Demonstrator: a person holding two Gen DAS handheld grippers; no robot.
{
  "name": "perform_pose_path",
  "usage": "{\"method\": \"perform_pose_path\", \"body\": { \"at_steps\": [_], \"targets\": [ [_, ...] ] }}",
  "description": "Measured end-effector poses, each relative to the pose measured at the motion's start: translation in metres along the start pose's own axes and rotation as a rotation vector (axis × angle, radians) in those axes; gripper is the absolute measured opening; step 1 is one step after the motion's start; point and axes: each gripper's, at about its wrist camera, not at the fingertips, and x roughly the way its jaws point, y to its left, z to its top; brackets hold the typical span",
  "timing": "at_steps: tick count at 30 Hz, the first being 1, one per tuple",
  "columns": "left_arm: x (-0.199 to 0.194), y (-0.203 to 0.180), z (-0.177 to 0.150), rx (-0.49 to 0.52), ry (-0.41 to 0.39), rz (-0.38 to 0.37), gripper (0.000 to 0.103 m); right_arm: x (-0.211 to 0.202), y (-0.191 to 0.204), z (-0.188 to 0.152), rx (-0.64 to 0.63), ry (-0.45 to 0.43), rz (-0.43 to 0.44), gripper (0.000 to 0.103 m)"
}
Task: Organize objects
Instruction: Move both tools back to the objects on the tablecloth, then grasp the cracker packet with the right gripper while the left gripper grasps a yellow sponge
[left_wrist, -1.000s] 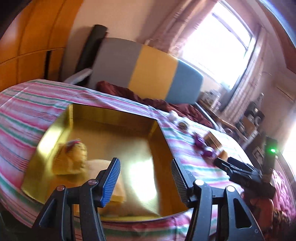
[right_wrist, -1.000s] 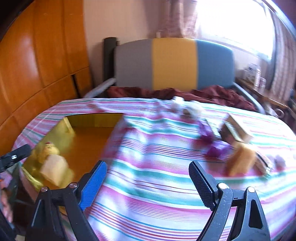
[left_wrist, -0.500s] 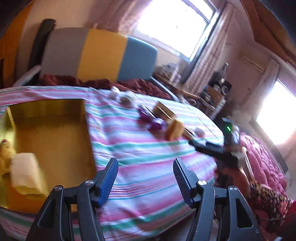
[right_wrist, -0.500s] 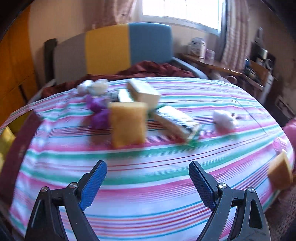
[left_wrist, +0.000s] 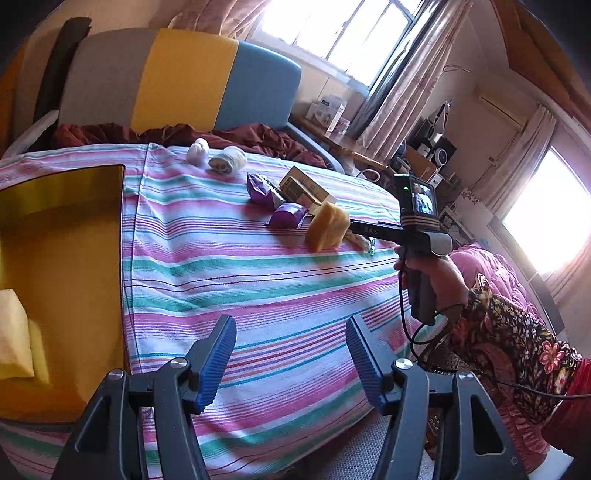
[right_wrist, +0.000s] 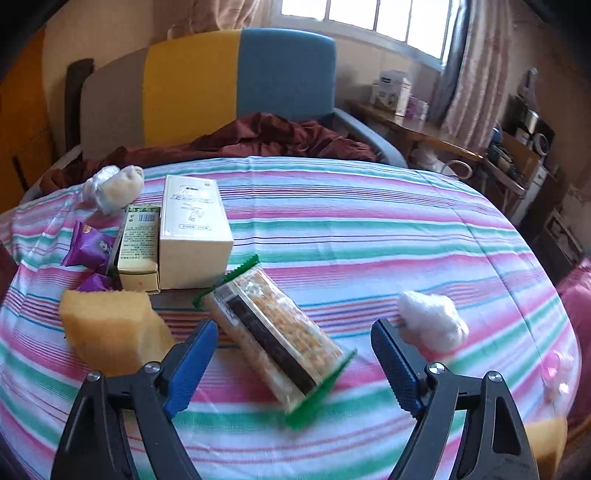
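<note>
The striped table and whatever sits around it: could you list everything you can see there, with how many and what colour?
striped cloth: one, pink, green and white, over the table
gold tray: one, at the table's left, a pale yellow sponge in it
orange sponge: one, near front left
snack pack: one, clear with green ends, between the right fingers, untouched
boxes: a white box and a green-labelled box, side by side
purple packets: two, left of the boxes
white wrapped bundles: two, far side
cotton ball: one, white, right
chair: one, grey, yellow, blue, behind the table
left gripper: blue fingers, open, empty
right gripper: blue fingers, open
hand: one, floral sleeve, holding the right gripper
</note>
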Motion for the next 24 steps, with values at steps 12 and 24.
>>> {"method": "perform_pose_path", "body": {
  "at_steps": [12, 24],
  "targets": [
    [0.021, -0.006, 0.009, 0.007, 0.029, 0.008, 0.063, 0.032, -0.003, -0.005, 0.043, 0.060, 0.085, 0.054],
    [0.062, -0.037, 0.048, 0.105, 0.033, 0.021, 0.063, 0.011, -0.018, -0.026, 0.171, 0.030, -0.117, 0.046]
  ]
}}
